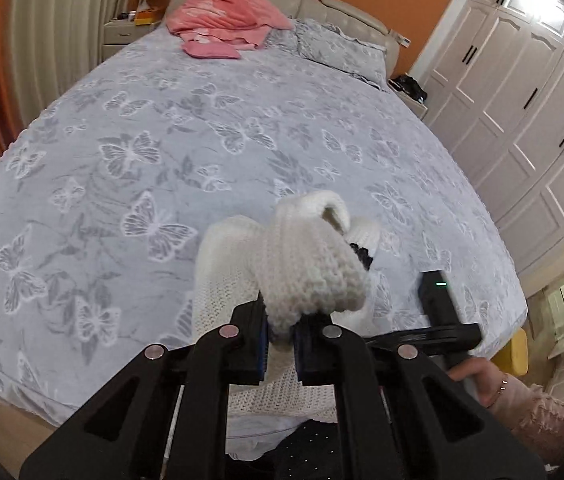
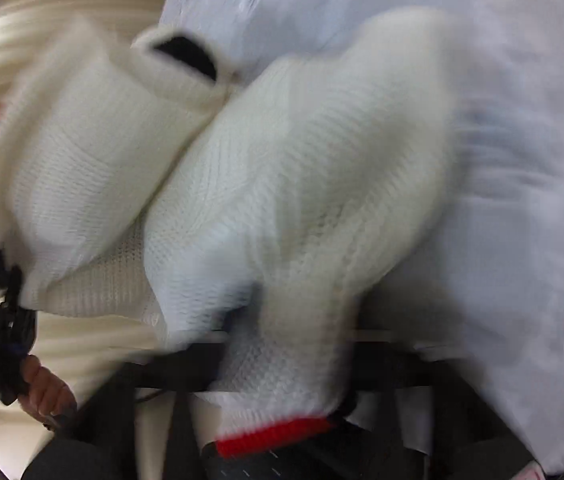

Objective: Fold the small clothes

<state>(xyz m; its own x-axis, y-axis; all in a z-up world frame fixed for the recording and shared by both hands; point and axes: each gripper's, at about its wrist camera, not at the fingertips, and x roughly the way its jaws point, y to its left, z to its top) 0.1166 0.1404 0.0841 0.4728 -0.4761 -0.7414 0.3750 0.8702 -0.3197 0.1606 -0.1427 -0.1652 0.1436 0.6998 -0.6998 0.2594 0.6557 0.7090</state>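
Observation:
A white knitted garment (image 1: 305, 264) is bunched up above the near end of the bed (image 1: 202, 140). My left gripper (image 1: 282, 332) is shut on a thick fold of it, and more knit hangs below the jaws. In the right wrist view, which is blurred, the same white knitted garment (image 2: 301, 168) fills the frame, with a red trim (image 2: 274, 436) at its lower edge. It drapes over my right gripper (image 2: 282, 360), whose jaws close on the fabric. The right gripper's black body (image 1: 437, 304) shows just right of the bundle, held by a hand (image 1: 477, 376).
The butterfly-print grey bedspread stretches away ahead. Pink clothes (image 1: 226, 16) lie by the headboard, next to a grey pillow (image 1: 341, 48). A white wardrobe (image 1: 521, 80) lines the right wall and a nightstand (image 1: 126, 32) stands at the far left. A hand (image 2: 42, 392) holds the left gripper.

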